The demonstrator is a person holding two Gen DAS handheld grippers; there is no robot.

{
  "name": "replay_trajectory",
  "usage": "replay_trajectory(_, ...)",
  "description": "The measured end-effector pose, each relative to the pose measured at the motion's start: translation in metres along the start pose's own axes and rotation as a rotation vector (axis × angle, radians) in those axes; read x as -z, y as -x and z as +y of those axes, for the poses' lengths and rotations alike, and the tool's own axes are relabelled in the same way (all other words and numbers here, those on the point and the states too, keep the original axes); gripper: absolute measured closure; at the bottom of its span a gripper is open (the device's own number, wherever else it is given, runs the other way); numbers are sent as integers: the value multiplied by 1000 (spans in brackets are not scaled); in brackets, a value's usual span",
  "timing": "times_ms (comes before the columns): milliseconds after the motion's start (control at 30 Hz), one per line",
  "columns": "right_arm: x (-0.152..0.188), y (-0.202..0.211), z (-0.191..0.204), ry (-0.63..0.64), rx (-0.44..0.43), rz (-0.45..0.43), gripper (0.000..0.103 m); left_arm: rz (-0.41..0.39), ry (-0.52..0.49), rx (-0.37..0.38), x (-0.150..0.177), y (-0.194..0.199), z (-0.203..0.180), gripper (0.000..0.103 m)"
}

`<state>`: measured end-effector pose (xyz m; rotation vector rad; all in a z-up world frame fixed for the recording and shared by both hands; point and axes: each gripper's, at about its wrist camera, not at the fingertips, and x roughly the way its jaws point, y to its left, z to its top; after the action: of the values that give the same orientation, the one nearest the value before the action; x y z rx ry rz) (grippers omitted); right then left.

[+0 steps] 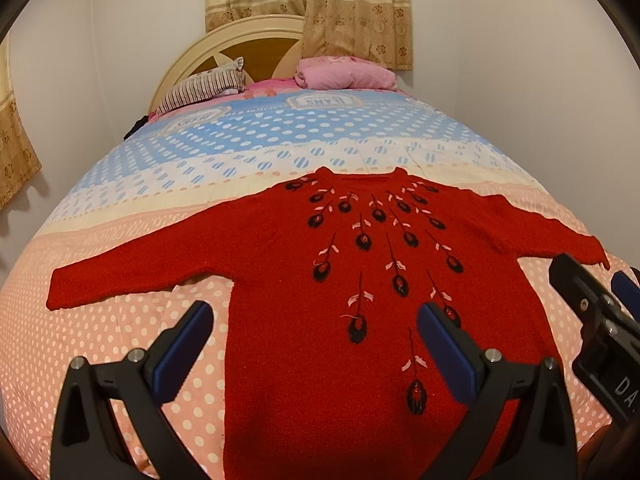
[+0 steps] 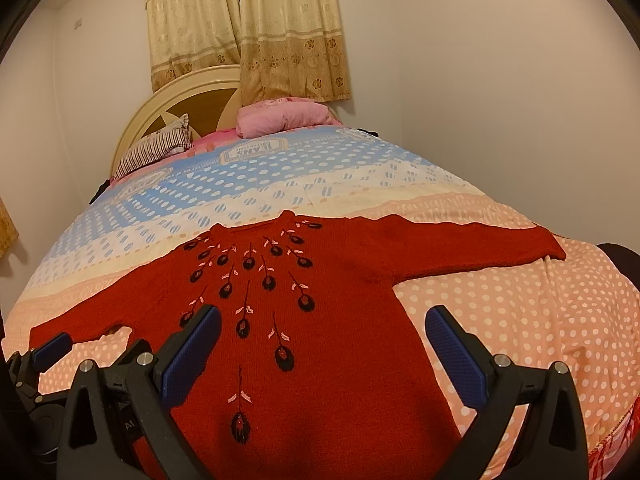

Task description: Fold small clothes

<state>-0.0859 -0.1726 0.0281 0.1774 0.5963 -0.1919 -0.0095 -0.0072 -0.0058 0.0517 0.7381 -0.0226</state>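
Note:
A red knitted sweater (image 1: 304,264) with black and pink embroidered flowers lies flat on the bed, front up, both sleeves spread out sideways. The same sweater (image 2: 344,320) fills the right wrist view. My left gripper (image 1: 314,326) hovers open above the sweater's lower left part, nothing between its blue pads (image 1: 184,348). My right gripper (image 2: 322,334) hovers open above the lower right part, also holding nothing. The right gripper (image 1: 596,304) shows at the right edge of the left wrist view, near the right sleeve's cuff. The left gripper (image 2: 52,350) peeks in at the lower left of the right wrist view.
The bed cover (image 1: 120,340) is dotted, pink near me and blue farther off. A striped pillow (image 1: 204,86) and a pink folded blanket (image 1: 344,74) lie by the cream headboard (image 1: 240,40). Curtains (image 1: 352,8) hang behind, and white walls close in on both sides.

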Motion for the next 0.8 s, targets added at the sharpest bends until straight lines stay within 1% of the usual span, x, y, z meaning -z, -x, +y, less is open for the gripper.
replay_trajectory(267, 0, -2, -1, 0, 0, 4, 1, 17, 3, 1, 1, -7, -1, 0)
replay_trajectory(500, -1, -13, -11, -13, 12, 9, 1, 28, -4, 5, -1, -16, -4, 0)
replay_trajectory(800, -10, -28, -38, -41, 56, -18, 1, -8, -29, 8, -15, -31, -15, 0)
